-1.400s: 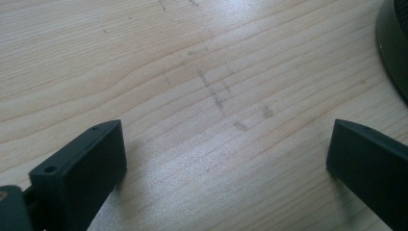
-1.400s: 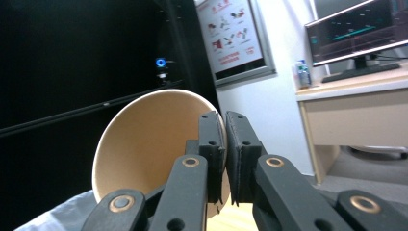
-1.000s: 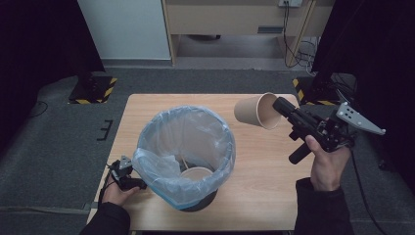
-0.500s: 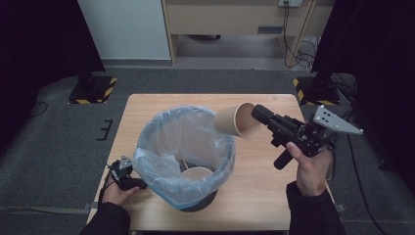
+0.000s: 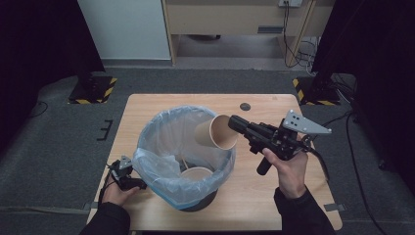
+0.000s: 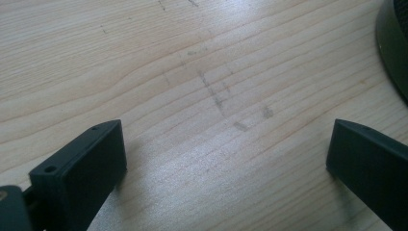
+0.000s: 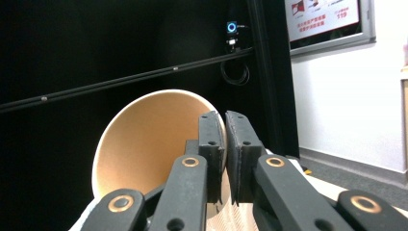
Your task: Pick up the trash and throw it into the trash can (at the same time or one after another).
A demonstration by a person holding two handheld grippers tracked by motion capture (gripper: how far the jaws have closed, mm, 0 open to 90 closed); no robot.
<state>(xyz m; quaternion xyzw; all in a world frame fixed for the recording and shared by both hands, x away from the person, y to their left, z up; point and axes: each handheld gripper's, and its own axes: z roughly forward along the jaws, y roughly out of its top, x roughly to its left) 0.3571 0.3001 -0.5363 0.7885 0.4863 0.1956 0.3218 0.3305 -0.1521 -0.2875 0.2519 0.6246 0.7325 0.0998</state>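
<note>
A brown paper cup [image 5: 217,132] hangs on its side over the right part of a bin lined with a clear plastic bag [image 5: 161,132]. My right gripper [image 5: 236,123] is shut on the cup's rim, one jaw inside and one outside. In the right gripper view the cup [image 7: 144,149] opens toward the camera, left of the gripper [image 7: 224,144]. A second paper cup [image 5: 197,174] lies inside the bin. My left gripper [image 5: 128,176] rests on the wooden table [image 5: 264,200] just left of the bin. In its own view this gripper [image 6: 226,139] stands open over bare wood.
The bin's dark base [image 6: 394,48] shows at the top right of the left gripper view. A small black round cap [image 5: 245,106] sits in the tabletop near the far edge. Bare wood [image 5: 254,181] lies right of the bin; grey floor surrounds the table.
My right gripper has carried the cup to the left and slightly down, from beyond the bin's right rim to above its opening. The left hand has stayed put.
</note>
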